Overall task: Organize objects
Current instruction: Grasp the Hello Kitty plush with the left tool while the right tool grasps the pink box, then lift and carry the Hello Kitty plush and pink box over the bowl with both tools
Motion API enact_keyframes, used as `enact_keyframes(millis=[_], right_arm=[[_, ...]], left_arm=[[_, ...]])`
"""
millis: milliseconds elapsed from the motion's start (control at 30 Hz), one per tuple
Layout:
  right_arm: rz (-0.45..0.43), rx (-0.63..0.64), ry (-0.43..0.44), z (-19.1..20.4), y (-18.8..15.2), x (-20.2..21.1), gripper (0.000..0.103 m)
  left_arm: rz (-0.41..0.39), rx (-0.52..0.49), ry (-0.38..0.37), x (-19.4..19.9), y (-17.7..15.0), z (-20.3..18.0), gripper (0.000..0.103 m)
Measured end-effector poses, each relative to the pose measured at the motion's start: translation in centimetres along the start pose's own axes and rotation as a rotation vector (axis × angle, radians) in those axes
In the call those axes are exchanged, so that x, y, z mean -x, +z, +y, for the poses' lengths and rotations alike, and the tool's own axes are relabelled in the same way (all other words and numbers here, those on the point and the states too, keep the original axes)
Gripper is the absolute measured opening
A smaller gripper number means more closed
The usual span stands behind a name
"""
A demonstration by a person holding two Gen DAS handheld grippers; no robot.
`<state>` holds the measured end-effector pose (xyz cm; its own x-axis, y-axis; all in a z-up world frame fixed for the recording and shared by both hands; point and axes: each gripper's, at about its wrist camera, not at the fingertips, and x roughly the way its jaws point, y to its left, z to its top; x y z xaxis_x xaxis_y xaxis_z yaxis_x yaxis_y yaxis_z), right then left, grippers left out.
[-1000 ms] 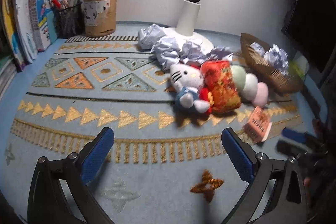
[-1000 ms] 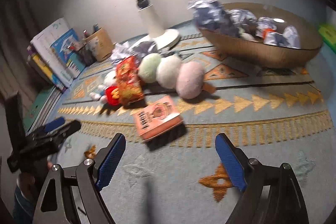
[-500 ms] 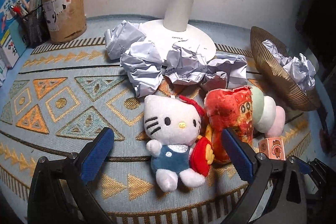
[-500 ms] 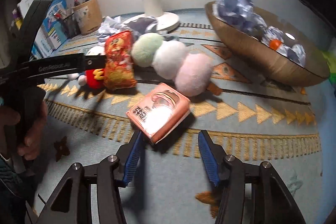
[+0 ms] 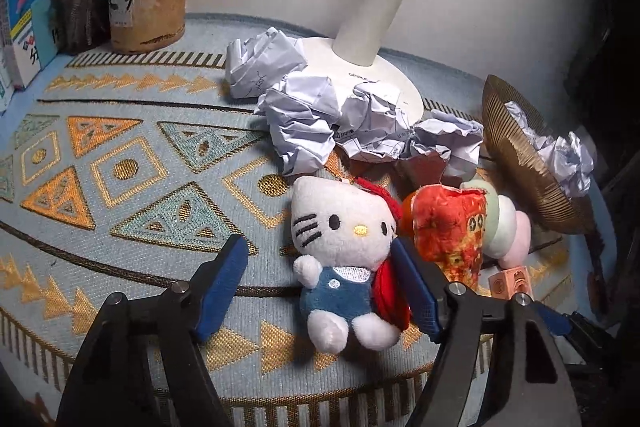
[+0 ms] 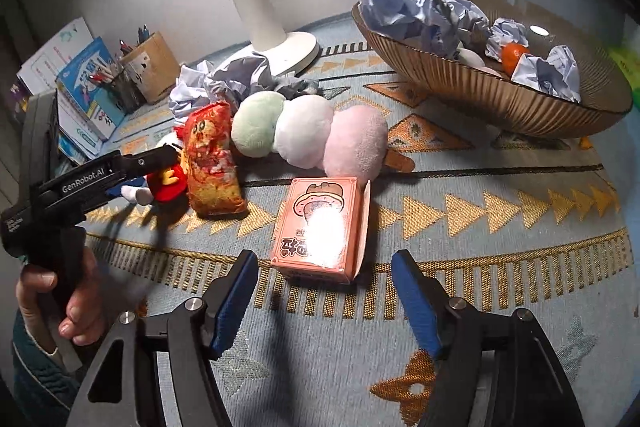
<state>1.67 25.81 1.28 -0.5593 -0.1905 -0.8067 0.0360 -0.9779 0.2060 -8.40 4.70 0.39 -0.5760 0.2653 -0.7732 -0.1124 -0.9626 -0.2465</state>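
Two open hand-held grippers: left [image 5: 316, 287] straddles cat plush [image 5: 344, 251], right [image 6: 324, 297] near pink box [image 6: 320, 227].

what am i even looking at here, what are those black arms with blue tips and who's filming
No robot here: a person holds a hand-held claw in each hand, and each claw carries a wide-angle camera looking along its blue fingers.

The left claw has just been closing around a white cat plush; one pad is beside it, but no squeeze shows yet. The right claw has just been opening and sits open just short of a pink box, holding nothing. In the right view you also see the person's hand gripping the left claw.

On the patterned mat: crumpled paper, a lamp base, a three-ball dango plush, a red snack-bag plush and a brown bowl of paper.
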Motion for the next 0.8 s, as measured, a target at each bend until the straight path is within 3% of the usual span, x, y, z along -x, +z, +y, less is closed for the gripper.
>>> enact_keyframes(millis=[100, 133, 200, 233, 267, 300, 367, 567, 700, 800], right_arm=[[-0.007, -0.012, 0.002, 0.4, 0.1, -0.4, 0.068], [-0.008, -0.02, 0.003, 0.5, 0.2, -0.6, 0.068], [-0.022, -0.031, -0.025, 1.0, 0.3, -0.8, 0.068], [-0.032, -0.029, -0.052, 1.3, 0.4, -0.9, 0.068], [-0.042, -0.022, -0.086, 1.7, 0.3, -1.0, 0.065], [-0.049, -0.008, -0.109, 2.0, 0.4, -1.2, 0.051], [-0.056, 0.027, -0.127, 2.7, 0.3, -1.3, 0.042], [-0.1, 0.119, 0.033, 4.1, -2.0, 1.9, 0.041], [-0.092, 0.189, -0.021, 4.7, -3.2, 2.1, 0.041], [-0.099, 0.166, -0.064, 4.0, -3.3, 1.6, 0.041]], left_arm=[[0.002, -0.084, 0.075, -0.6, -0.3, -2.0, 0.072], [0.0, -0.089, 0.082, -0.6, -0.3, -2.1, 0.064], [0.006, -0.057, 0.016, -0.3, -0.3, -1.6, 0.048], [-0.003, -0.046, 0.021, 0.1, -0.3, -1.3, 0.046], [-0.016, -0.044, 0.036, 0.7, -0.4, -1.0, 0.046], [-0.027, -0.033, 0.031, 1.5, -0.6, -0.5, 0.045], [-0.043, 0.012, -0.025, 3.4, -1.3, 0.9, 0.045], [-0.083, 0.044, -0.014, 7.5, -6.2, 3.7, 0.045], [-0.118, -0.012, 0.043, 8.0, -7.8, 3.0, 0.046], [-0.12, -0.051, 0.055, 7.5, -7.8, 2.6, 0.047]])
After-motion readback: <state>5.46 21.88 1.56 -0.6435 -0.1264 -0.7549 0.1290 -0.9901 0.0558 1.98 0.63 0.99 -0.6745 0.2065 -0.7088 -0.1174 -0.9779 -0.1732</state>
